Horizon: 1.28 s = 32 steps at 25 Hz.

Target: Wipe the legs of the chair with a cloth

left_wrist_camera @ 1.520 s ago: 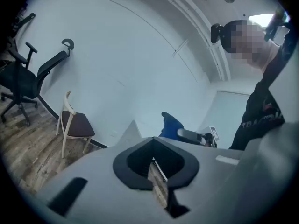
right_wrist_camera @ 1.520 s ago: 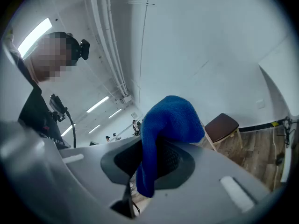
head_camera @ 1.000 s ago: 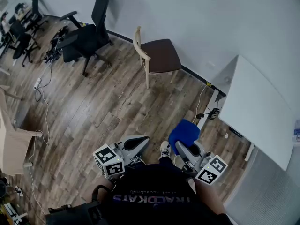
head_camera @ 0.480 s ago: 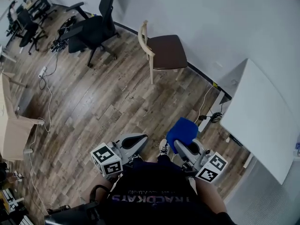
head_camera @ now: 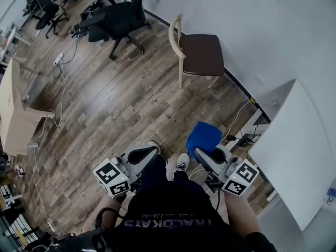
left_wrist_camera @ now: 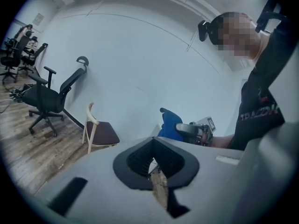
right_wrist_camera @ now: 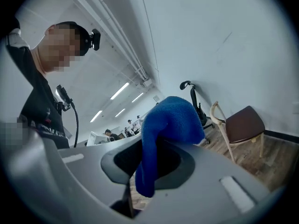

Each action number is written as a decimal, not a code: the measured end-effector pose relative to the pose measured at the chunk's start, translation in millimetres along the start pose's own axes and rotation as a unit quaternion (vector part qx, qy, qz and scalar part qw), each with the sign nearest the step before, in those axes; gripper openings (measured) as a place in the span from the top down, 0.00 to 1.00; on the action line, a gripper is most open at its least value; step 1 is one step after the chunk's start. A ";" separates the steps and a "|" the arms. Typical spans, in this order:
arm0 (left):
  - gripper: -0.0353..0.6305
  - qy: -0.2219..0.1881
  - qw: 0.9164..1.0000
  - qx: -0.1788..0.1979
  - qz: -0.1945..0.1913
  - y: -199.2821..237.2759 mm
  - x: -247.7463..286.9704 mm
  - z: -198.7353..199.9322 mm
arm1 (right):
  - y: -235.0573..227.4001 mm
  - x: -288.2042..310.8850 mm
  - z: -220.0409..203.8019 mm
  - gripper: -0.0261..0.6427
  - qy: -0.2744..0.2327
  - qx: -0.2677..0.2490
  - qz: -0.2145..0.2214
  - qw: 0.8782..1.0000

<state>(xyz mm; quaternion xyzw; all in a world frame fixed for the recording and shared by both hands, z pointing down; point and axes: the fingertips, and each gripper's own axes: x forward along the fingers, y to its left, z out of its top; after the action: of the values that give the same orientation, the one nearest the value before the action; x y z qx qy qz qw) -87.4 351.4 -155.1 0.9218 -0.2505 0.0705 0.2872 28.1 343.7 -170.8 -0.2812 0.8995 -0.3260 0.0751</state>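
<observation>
By the far wall: the chair (head_camera: 202, 54), with a pale wooden frame and a brown seat, stands on the plank floor (head_camera: 115, 104). Its legs (head_camera: 180, 80) are bare and well apart from both grippers.
In the right gripper (head_camera: 201, 152): the cloth (head_camera: 205, 136), blue and bunched. The jaws are clamped on one edge of it. The rest flops over the tip, and in the right gripper view it hangs down between the jaws.
Beside it, the left gripper (head_camera: 143, 153): the jaws are drawn together with nothing between them, as the left gripper view shows. It is held low in front of the body and points the same way as its partner.
Change: over the last second the stretch of floor between the chair and the grippers shrinks a little. The black office chair (head_camera: 118, 22) drifts up and to the right in the head view, and the white desk (head_camera: 294, 156) swings toward the lower right. One foot (head_camera: 182, 163) shows just ahead of the body. Both grippers keep their pose, and the cloth stays in the same grip.
Reading of the change: the person appears to be walking toward the chair.
Meaning for the task: this looks like the approach, with no wiping begun. The cloth is already secured, so nothing needs picking up. What probably remains is to close the gap, get low, and press the cloth against a leg.
Risk: the cloth is pinched by one edge only, so a firm rub along a leg may drag it out of the jaws. The cables (head_camera: 236, 122) on the floor by the desk lie close to the path.
</observation>
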 end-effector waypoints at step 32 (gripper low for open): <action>0.95 -0.034 0.999 0.037 -0.008 288.6 144.8 37.6 | -304.1 229.4 12.0 0.87 0.126 0.075 -0.021 0.989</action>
<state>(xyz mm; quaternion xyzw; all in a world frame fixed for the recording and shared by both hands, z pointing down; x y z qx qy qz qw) -107.7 64.3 -3.8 0.9358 -0.2495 0.0464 0.2448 -19.7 18.6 22.2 -0.2499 0.8686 -0.4272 -0.0248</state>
